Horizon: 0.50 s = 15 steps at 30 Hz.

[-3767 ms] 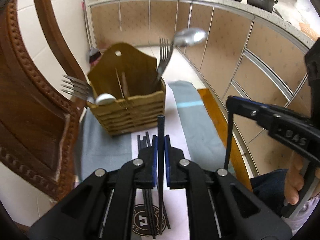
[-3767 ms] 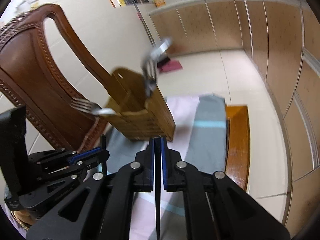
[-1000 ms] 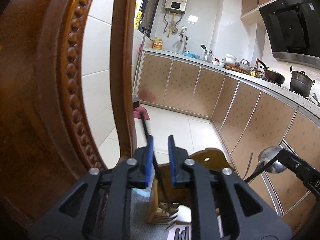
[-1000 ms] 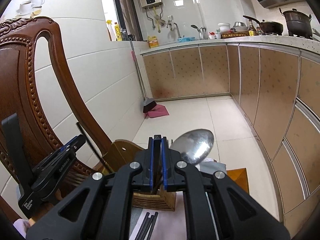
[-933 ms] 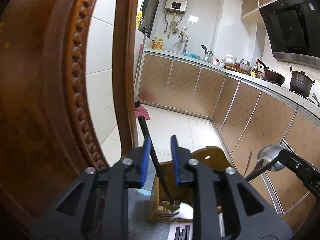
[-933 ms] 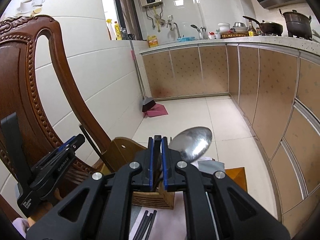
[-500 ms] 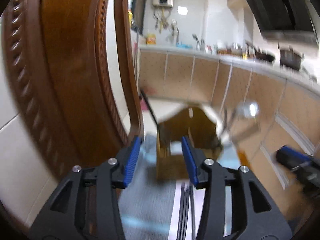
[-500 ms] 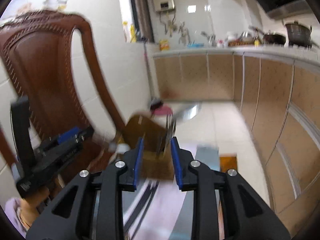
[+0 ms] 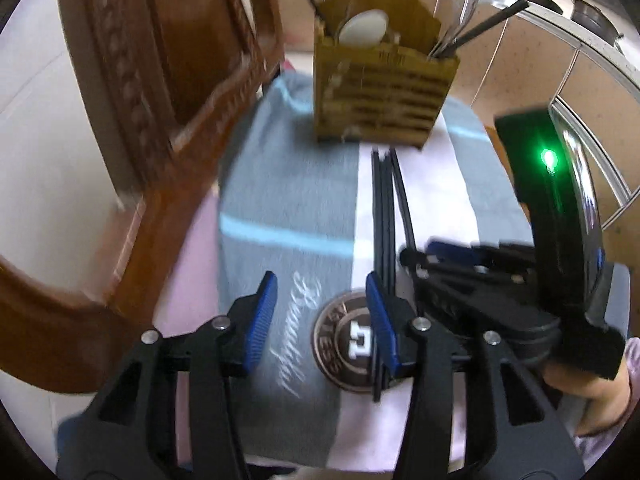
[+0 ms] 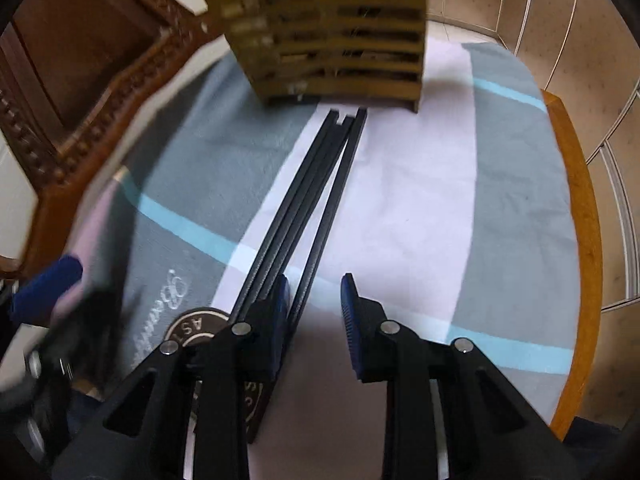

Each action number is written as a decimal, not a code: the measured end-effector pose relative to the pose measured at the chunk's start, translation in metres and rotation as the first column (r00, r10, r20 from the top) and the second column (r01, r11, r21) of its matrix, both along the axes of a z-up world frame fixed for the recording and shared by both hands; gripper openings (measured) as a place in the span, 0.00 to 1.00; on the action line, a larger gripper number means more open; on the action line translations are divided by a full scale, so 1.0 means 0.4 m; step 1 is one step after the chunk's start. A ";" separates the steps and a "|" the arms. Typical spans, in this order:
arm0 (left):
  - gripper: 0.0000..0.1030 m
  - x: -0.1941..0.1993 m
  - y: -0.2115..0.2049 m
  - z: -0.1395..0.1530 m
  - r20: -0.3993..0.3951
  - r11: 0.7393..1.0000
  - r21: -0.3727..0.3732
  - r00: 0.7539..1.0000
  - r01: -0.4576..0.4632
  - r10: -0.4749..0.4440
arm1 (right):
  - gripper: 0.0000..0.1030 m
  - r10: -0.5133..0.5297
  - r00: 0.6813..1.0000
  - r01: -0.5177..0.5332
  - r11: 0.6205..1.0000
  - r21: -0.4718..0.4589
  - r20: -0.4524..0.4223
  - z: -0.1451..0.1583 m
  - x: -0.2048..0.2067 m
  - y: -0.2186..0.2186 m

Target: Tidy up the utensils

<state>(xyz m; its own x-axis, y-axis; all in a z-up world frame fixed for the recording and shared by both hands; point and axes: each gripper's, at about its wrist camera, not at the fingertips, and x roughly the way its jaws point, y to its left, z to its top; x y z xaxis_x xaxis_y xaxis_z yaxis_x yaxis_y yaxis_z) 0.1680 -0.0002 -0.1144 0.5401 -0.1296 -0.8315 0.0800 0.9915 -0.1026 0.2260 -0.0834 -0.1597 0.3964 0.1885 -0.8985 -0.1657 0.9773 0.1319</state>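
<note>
A wooden table [image 10: 576,184] carries a grey-and-white cloth [image 10: 420,184], wooden utensil holder [image 10: 340,40], black chopsticks [image 10: 316,196].

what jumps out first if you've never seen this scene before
The bundle of black chopsticks lying on the grey and white cloth, running from the open right tongs toward the wooden utensil holder. The left tongs are open too, and a carved wooden chair back fills the left side.
</note>
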 end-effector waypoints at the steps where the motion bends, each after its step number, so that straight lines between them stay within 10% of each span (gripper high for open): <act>1: 0.45 -0.002 0.005 -0.011 -0.015 1.000 -0.005 1.000 -0.001 0.001 | 0.27 0.009 1.000 -0.009 1.000 -0.027 0.002 -0.001 0.002 0.009; 15: 0.34 0.056 -0.061 -0.098 -0.161 0.995 -0.065 0.983 0.076 -0.086 | 0.06 -0.004 1.000 0.003 0.997 -0.080 -0.008 0.001 -0.021 -0.107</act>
